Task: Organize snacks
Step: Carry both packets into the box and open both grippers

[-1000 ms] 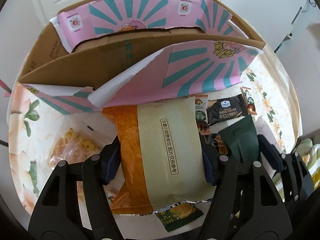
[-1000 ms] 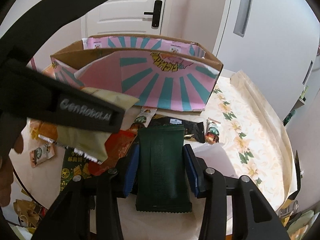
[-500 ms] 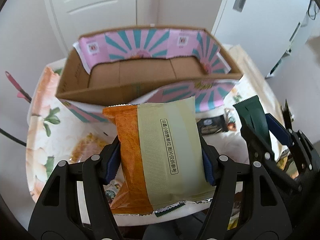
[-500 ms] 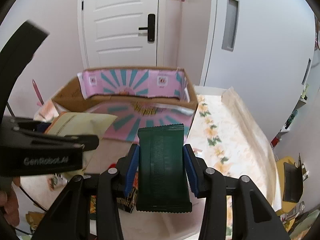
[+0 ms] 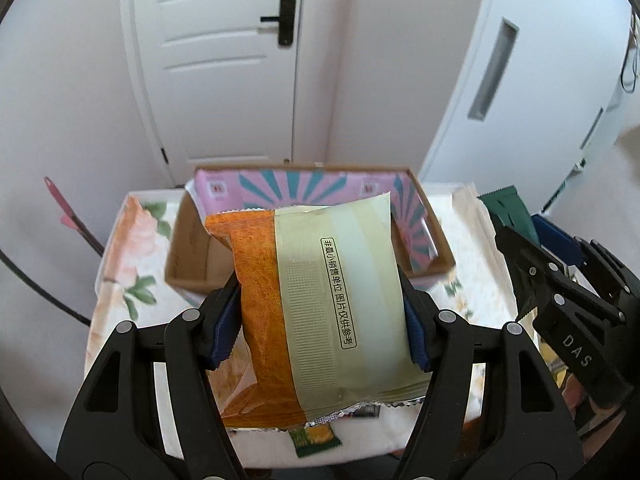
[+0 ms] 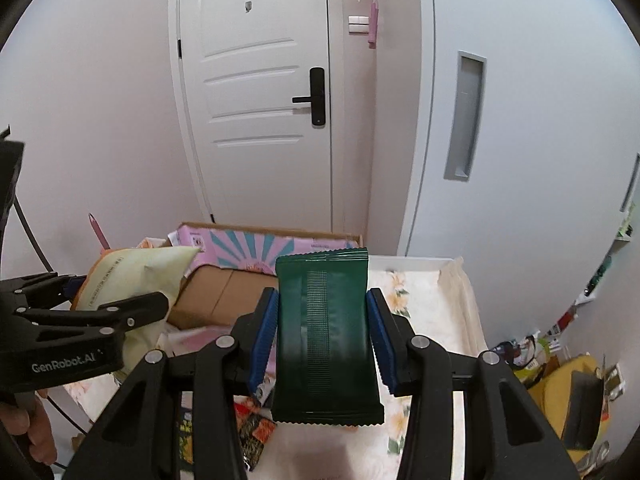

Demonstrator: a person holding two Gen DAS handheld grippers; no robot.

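Note:
My left gripper (image 5: 320, 320) is shut on an orange and pale-green snack packet (image 5: 320, 292), held high above the table. My right gripper (image 6: 322, 338) is shut on a dark green packet (image 6: 324, 332), also lifted. Beyond both stands an open cardboard box (image 5: 188, 256) with pink and teal sunburst flaps; it shows in the right wrist view as the box (image 6: 216, 292). The right gripper and its green packet (image 5: 508, 212) appear at the right edge of the left wrist view. The left gripper's packet (image 6: 132, 276) appears at the left of the right wrist view.
A floral tablecloth (image 5: 132, 248) covers the table. Several small snack packets (image 6: 252, 432) lie on it below the grippers. A white door (image 6: 256, 100) and white walls stand behind the table. A hand (image 6: 24, 428) shows at lower left.
Both grippers rose well above the table with their packets still held. The box and the loose snacks now look smaller and farther below, and the door has come into view.

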